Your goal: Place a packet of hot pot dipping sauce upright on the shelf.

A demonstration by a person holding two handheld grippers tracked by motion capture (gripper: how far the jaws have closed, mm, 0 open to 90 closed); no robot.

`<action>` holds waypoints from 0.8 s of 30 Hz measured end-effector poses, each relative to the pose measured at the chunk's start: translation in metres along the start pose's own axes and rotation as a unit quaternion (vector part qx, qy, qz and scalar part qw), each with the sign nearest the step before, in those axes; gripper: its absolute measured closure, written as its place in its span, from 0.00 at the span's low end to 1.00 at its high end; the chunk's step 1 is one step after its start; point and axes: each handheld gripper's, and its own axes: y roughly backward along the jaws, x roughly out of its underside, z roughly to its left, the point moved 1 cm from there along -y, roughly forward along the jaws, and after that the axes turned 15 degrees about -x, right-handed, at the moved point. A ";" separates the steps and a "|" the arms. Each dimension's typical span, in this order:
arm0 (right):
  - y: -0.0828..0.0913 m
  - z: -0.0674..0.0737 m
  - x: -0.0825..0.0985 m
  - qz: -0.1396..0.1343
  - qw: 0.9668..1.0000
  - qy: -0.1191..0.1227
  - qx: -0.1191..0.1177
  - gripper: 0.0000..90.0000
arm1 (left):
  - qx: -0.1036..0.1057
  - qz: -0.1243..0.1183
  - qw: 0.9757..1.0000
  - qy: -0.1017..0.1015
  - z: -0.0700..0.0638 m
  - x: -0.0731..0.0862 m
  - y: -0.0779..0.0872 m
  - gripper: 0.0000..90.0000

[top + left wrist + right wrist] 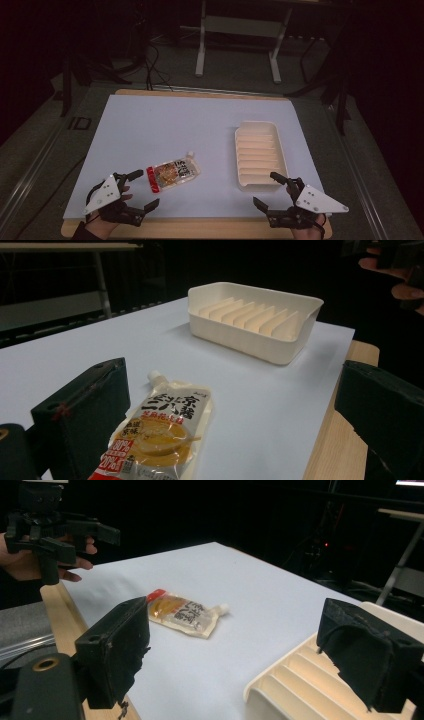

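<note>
A flat food pouch with a red bottom strip and a white spout lies on the white sheet near the front left. My left gripper hovers just in front and left of it, jaws open and holding nothing. In the left gripper view the pouch lies close to the left jaw, apart from both. A cream ribbed tray stands at the right. My right gripper is open at the tray's near end. In the right gripper view the tray sits under the right jaw and the pouch lies farther off.
The white sheet covers a wooden table whose front edge shows as a bare strip. A metal table frame stands on the dark floor behind. The left gripper appears far left in the right gripper view.
</note>
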 end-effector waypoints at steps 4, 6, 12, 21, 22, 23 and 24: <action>0.001 0.001 -0.001 -0.002 1.000 0.004 0.003 0.15 | 0.000 -0.004 1.000 0.005 0.000 -0.002 0.002 0.02; 0.002 0.002 -0.002 -0.007 1.000 0.007 0.002 0.14 | 0.002 -0.008 1.000 0.013 0.000 -0.003 0.003 0.02; 0.006 0.003 -0.006 -0.025 1.000 0.010 0.002 0.13 | 0.029 -0.009 0.999 0.037 -0.002 -0.008 0.004 0.02; 0.006 0.005 -0.010 -0.020 1.000 0.016 0.004 0.12 | 0.010 0.012 0.999 0.037 -0.007 -0.023 0.002 0.02; 0.005 0.006 -0.010 -0.018 1.000 0.018 0.003 0.12 | 0.017 0.011 0.999 0.035 -0.006 -0.025 0.002 0.02; 0.004 0.007 -0.010 -0.018 1.000 0.019 0.003 0.11 | 0.022 0.010 0.999 0.035 -0.006 -0.027 0.001 0.02; 0.003 0.007 -0.010 -0.017 1.000 0.020 0.003 0.11 | 0.027 0.012 0.999 0.036 -0.005 -0.029 0.001 0.02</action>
